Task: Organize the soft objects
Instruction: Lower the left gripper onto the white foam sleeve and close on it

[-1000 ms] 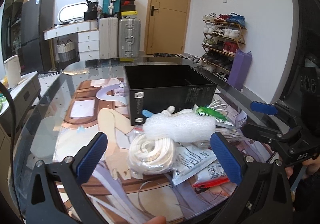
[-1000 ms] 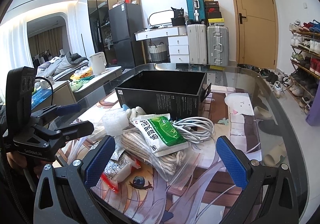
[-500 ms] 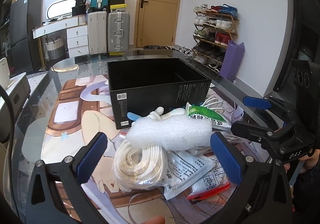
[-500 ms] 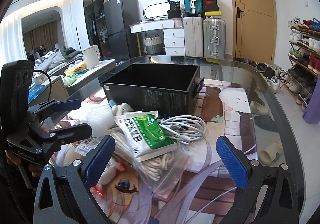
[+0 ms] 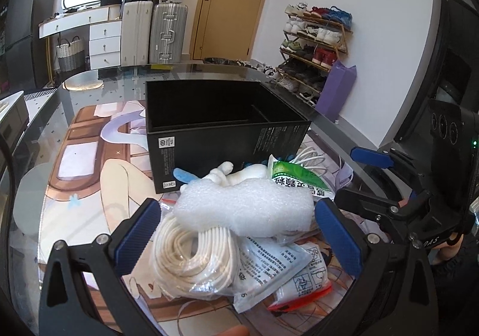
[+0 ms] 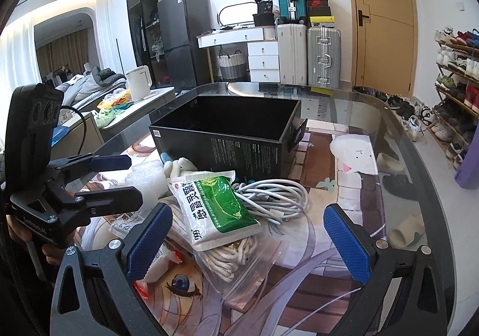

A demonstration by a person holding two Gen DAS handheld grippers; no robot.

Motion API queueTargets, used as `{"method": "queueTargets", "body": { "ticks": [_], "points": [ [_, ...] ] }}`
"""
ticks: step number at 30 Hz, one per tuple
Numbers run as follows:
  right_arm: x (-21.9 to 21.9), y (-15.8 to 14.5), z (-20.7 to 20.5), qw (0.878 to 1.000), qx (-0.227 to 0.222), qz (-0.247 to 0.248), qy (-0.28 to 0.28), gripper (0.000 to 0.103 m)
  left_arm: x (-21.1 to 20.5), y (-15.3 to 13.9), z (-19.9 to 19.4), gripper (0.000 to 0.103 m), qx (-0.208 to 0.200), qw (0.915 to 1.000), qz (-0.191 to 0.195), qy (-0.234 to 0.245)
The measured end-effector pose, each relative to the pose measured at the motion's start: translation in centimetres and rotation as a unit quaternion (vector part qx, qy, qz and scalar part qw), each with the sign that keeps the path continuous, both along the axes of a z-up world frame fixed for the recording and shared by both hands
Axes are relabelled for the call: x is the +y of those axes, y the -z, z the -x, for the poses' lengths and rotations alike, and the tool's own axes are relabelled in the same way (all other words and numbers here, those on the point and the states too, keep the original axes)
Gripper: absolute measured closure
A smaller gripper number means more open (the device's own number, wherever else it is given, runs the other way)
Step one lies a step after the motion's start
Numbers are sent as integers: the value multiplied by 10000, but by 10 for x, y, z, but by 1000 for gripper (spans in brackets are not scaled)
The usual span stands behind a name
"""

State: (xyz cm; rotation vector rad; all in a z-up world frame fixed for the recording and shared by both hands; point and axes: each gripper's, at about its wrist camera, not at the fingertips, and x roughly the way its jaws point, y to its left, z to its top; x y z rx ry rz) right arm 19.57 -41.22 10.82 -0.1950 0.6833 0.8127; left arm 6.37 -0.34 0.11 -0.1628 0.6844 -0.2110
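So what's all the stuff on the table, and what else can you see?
Open cardboard box: one, black, mid-table behind the pile.
Foam block: one, white, atop the pile.
Bagged rope coil: one, cream, under the foam.
Printed sachet: one, green and white, top of the pile.
Cable bundle: one, white, right of the sachet.
Printed packet: one, white, low in the pile.
Hard suitcases: three, teal, white, silver, back wall.
Shoe rack: one, wooden, right wall.
Left gripper: open, over the foam.
Right gripper: open, over the sachet.
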Motion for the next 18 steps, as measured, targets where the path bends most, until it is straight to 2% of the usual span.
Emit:
{"method": "queueTargets", "body": {
  "ticks": [5, 7, 11, 15, 18],
  "points": [
    [4, 6, -10, 9993, 339, -28, -165, 0, 3, -1, -4, 2, -15, 9999, 100, 63],
    [6, 5, -10, 9992, 343, -72, -216, 1, 3, -1, -5, 12, -5, 9999, 77, 94],
    [13, 4, -9, 9984, 355, -9, -429, 11, 2, -3, -4, 14, -33, 9998, 42, 197],
    [21, 4, -4, 9973, 370, 56, -626, 17, 2, -4, 0, 15, -126, 9996, 30, 253],
    [24, 3, -2, 9967, 386, 60, -708, 26, 3, -7, 5, 15, -212, 9995, 7, 229]
  ]
}}
